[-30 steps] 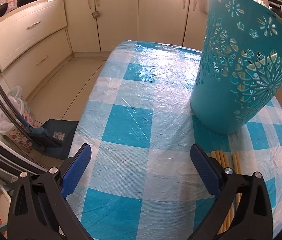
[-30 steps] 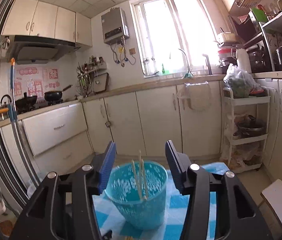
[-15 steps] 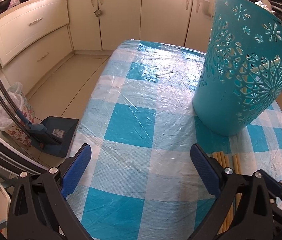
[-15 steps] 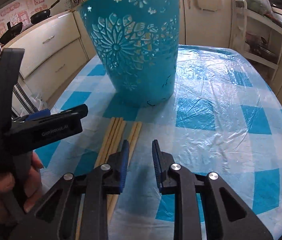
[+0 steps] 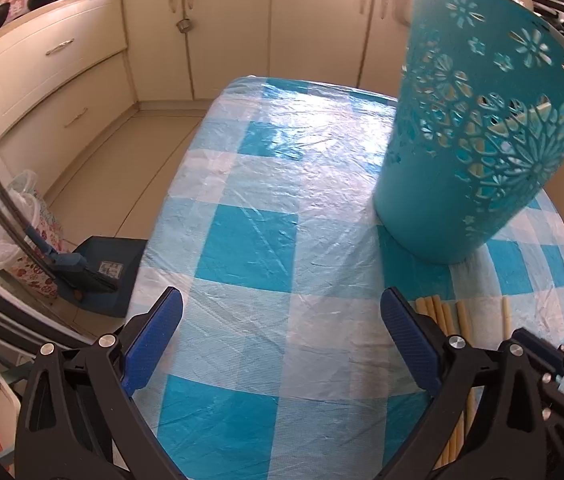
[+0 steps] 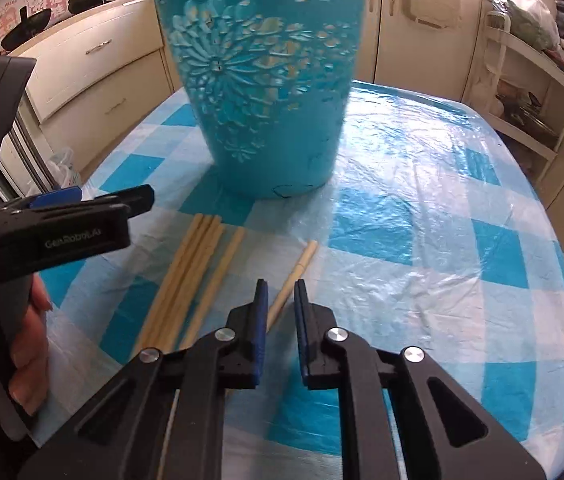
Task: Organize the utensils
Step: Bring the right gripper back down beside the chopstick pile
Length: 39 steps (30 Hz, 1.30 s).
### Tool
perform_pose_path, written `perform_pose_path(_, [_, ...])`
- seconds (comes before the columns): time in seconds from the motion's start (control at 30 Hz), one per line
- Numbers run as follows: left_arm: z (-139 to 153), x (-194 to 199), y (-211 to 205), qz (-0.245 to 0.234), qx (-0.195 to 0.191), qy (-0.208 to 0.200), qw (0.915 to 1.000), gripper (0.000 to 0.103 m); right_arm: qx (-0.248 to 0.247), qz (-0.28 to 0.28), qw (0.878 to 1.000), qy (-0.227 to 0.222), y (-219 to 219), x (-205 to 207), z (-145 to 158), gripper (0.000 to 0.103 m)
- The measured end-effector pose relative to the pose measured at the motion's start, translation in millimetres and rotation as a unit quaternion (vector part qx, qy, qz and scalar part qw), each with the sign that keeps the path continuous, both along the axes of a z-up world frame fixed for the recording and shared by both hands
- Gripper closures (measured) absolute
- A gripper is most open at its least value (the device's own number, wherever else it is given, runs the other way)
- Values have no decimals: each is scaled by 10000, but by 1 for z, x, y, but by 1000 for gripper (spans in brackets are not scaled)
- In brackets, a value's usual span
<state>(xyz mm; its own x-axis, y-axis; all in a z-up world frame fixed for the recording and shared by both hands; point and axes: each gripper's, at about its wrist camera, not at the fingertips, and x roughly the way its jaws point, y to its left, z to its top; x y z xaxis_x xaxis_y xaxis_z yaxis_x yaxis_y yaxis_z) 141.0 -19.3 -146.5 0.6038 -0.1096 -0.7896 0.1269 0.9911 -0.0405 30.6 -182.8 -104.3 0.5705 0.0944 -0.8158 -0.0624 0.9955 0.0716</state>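
Observation:
A teal cut-out basket [image 6: 265, 92] stands on the blue checked tablecloth [image 6: 422, 240]; it also shows in the left wrist view [image 5: 478, 132]. Several wooden chopsticks [image 6: 193, 276] lie side by side in front of it, with one apart on the right [image 6: 296, 276]. My right gripper [image 6: 281, 292] hangs low over that single chopstick, jaws narrowly apart on either side of it, not closed on it. My left gripper [image 5: 282, 336] is wide open and empty over the cloth, left of the chopsticks [image 5: 442, 316]. It shows in the right wrist view [image 6: 93, 204].
Cream kitchen cabinets [image 5: 241, 20] line the far wall. A dustpan [image 5: 97, 272] and a bag [image 5: 17, 240] sit on the floor by the table's left edge. A white rack [image 6: 522, 92] stands at the right.
My right gripper has come down from high above the basket to the chopsticks and its jaws have narrowed. One chopstick now lies apart from the bundle. My left gripper has barely moved.

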Motion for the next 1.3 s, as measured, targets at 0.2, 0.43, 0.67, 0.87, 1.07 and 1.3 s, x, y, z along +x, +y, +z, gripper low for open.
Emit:
perform_pose_path(0.2, [-1, -11, -16, -582, 56, 235, 9980, 8, 321, -211, 9992, -84, -20, -10, 0, 90])
perform_pose_path(0.43, [-3, -24, -29, -734, 171, 332, 9966, 8, 567, -244, 9980, -92, -24, -8, 1, 88])
perform_pose_path(0.67, [-2, -34, -39, -786, 210, 335, 9961, 8, 707, -261, 9971, -90, -27, -8, 1, 88])
perform_pose_path(0.87, [-3, -37, -40, -661, 125, 444, 9967, 8, 738, -265, 9969, -88, -27, -9, 1, 88])
perform_pose_path(1.07, [-5, -34, -38, -559, 391, 504, 9964, 8, 755, -245, 9968, -95, -27, -10, 1, 85])
perform_pose_path(1.3, [-1, -34, -43, -570, 373, 446, 9967, 21, 759, -259, 9967, -107, -28, -10, 1, 85])
